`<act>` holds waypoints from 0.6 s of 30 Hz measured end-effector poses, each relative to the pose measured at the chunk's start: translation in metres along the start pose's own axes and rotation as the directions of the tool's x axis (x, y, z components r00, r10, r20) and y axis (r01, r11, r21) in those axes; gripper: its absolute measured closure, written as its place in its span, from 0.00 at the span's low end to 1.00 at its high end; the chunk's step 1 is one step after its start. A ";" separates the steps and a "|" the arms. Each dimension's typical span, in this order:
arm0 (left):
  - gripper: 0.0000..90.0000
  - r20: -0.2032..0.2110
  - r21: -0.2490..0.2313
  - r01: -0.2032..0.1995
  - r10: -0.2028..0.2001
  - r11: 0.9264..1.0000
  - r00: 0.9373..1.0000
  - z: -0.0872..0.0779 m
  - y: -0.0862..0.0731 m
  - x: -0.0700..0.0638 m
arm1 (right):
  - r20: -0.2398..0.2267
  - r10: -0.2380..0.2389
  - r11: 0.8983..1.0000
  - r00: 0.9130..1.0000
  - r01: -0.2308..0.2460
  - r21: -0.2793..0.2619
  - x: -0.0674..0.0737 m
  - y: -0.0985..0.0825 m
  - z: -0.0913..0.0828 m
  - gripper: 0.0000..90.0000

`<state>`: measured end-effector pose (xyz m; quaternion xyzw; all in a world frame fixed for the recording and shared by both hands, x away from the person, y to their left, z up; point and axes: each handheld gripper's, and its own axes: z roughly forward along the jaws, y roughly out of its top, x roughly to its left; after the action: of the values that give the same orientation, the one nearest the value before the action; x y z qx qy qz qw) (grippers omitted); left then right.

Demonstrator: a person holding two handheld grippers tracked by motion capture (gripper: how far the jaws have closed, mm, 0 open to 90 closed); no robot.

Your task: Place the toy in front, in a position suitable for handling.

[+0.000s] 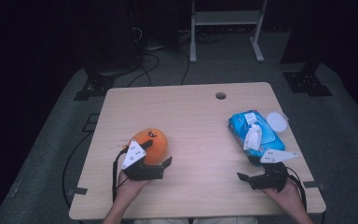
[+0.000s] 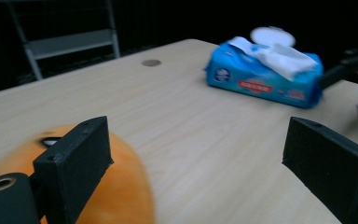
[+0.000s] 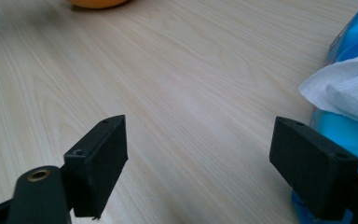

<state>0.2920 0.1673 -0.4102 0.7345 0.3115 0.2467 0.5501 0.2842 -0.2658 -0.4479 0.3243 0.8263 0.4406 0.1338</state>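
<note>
Room: dark surroundings, with a pale wood-grain table (image 1: pixel 196 130) lit in the middle.
High view: left gripper (image 1: pixel 161 161) sits at the 6 o'clock edge of a round orange plush toy with a drawn face (image 1: pixel 153 142); right gripper (image 1: pixel 248 173) lies at 6 o'clock of a blue soft pack of wet wipes (image 1: pixel 255 133) with a white sheet pulled up.
Left gripper view: jaws spread, nothing between them; the toy (image 2: pixel 116 186) is at 8 o'clock, behind the near jaw.
Right gripper view: jaws released and empty; the pack (image 3: pixel 354 126) is at 3 o'clock.
Key relation: each hand is nearer its own object, the pack's long axis running roughly 11 to 5 o'clock.
</note>
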 end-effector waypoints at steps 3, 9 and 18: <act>0.08 -0.047 -0.014 0.015 -0.015 1.000 0.999 -0.006 0.001 0.014 | -0.001 -0.004 1.000 1.000 0.004 0.000 0.001 0.000 0.000 0.20; 0.08 -0.136 -0.021 0.040 -0.042 0.999 0.990 -0.019 -0.004 0.041 | 0.001 -0.009 1.000 1.000 0.009 -0.003 0.003 0.001 -0.001 0.20; 0.13 -0.158 0.027 0.054 -0.049 0.998 0.986 -0.014 -0.019 0.056 | 0.001 -0.028 1.000 1.000 0.028 -0.001 0.008 0.004 0.000 0.20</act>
<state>0.3172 0.2213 -0.4233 0.7130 0.3764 0.2848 0.5185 0.2799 -0.2593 -0.4445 0.3128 0.8305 0.4389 0.1406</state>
